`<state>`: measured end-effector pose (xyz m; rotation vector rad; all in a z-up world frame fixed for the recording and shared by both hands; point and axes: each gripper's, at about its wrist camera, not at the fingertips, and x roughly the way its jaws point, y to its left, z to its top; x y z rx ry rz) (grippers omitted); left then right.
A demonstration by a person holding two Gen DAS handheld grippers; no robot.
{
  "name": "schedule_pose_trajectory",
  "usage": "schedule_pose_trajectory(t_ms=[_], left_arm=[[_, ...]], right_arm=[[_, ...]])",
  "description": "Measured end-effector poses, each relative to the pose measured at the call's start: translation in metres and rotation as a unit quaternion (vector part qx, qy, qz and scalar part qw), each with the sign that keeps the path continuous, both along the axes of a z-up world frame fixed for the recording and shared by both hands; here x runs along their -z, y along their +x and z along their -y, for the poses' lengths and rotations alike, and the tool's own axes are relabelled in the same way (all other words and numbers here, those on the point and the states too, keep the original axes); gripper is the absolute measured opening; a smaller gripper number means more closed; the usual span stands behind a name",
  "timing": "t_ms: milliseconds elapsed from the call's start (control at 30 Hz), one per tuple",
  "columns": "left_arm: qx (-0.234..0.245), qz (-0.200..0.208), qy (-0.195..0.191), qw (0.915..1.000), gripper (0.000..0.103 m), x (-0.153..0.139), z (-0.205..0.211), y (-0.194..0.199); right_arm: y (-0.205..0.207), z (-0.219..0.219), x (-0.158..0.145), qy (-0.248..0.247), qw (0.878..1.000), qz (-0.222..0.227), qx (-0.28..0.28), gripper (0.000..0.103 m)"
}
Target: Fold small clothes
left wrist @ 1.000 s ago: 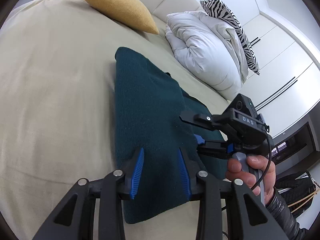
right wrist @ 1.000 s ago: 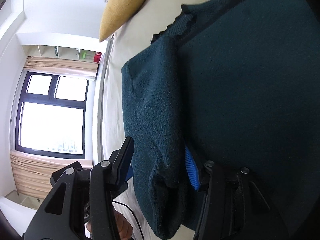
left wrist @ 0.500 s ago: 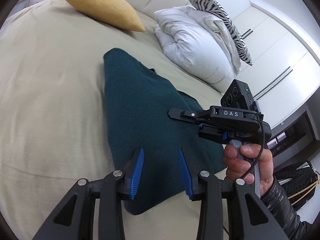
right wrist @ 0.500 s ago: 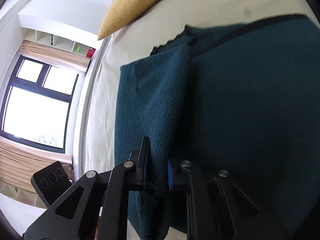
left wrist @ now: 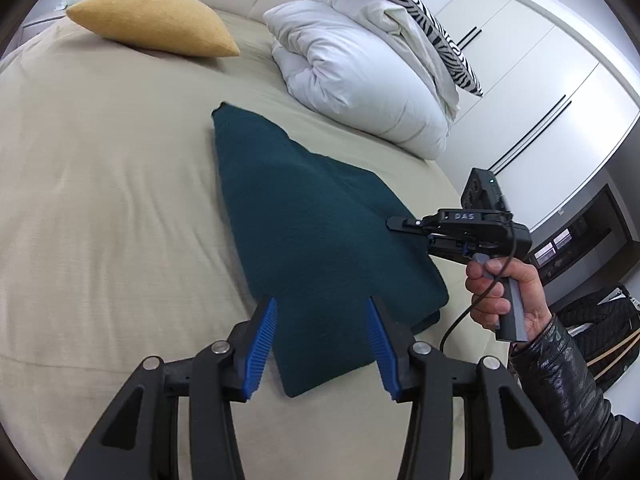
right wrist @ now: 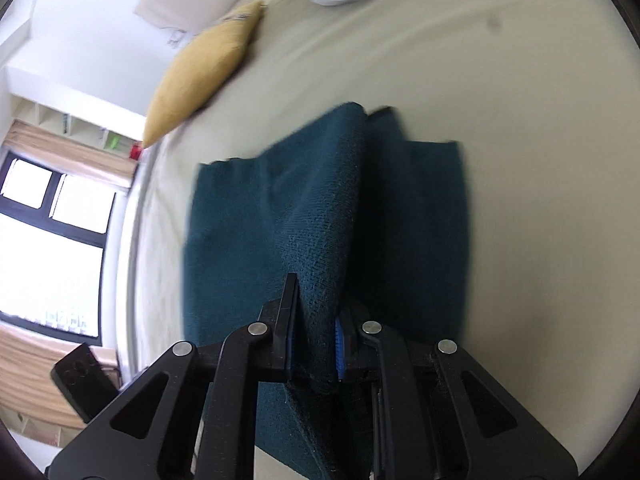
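A dark teal knit garment lies folded lengthwise on the beige bed sheet. My left gripper hovers above the garment's near end. Its jaws are opening and the blue pads press on nothing. At the garment's right edge, a person's hand holds my right gripper. In the right wrist view that right gripper is shut on a raised fold of the teal garment, which rises in a ridge towards the jaws.
A yellow pillow lies at the far left of the bed. A rolled white duvet with a zebra-print cushion sits at the far right. White wardrobes stand beyond the bed; a dark bag is on the floor.
The right gripper closed on the garment's edge, then moved right and lifted the fold. The left gripper drew back towards the near end and its jaws widened.
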<state>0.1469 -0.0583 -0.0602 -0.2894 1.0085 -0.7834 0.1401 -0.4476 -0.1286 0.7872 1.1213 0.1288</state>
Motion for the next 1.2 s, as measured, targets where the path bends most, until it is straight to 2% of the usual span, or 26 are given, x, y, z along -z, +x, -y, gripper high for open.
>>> schedule_pose_trajectory(t_ms=[33, 133, 267, 467, 600, 767, 900, 1033, 1100, 1200], left_arm=[[0.003, -0.002, 0.003, 1.0, 0.049, 0.001, 0.004, 0.0], [0.014, 0.0, 0.018, 0.9997, 0.049, 0.002, 0.014, -0.002], [0.023, -0.004, 0.028, 0.9993, 0.049, 0.005, 0.023, -0.002], [0.034, 0.01, 0.03, 0.9989, 0.049, -0.002, 0.033, -0.001], [0.042, 0.013, 0.035, 0.9984, 0.05, -0.004, 0.045, 0.003], [0.045, 0.01, 0.055, 0.9974, 0.051, 0.003, 0.062, 0.013], [0.043, 0.03, 0.064, 0.9966, 0.052, -0.002, 0.072, 0.018], [0.056, 0.045, 0.098, 0.9926, 0.054, 0.004, 0.093, 0.027], [0.06, 0.041, 0.109, 0.9914, 0.054, 0.013, 0.098, 0.029], [0.062, 0.046, 0.113, 0.9905, 0.054, 0.018, 0.099, 0.026]], right_arm=[[-0.001, 0.004, 0.006, -0.002, 1.0, -0.007, 0.008, 0.013], [-0.011, 0.014, 0.022, 0.032, 0.999, 0.002, 0.028, 0.013], [-0.011, 0.005, 0.017, 0.02, 1.0, 0.004, 0.022, 0.013], [-0.005, 0.022, 0.001, 0.019, 1.0, 0.0, 0.014, 0.013], [0.004, 0.032, 0.014, 0.024, 0.999, -0.017, 0.021, 0.013], [0.006, 0.025, 0.03, 0.041, 0.999, -0.007, 0.03, 0.013], [0.003, 0.02, 0.032, 0.026, 0.999, 0.003, 0.02, 0.013], [-0.001, 0.031, 0.041, 0.067, 0.996, 0.02, 0.047, 0.016], [-0.007, 0.03, 0.035, 0.049, 0.997, 0.028, 0.059, 0.017], [-0.017, 0.027, 0.013, -0.025, 0.996, 0.036, 0.083, 0.021]])
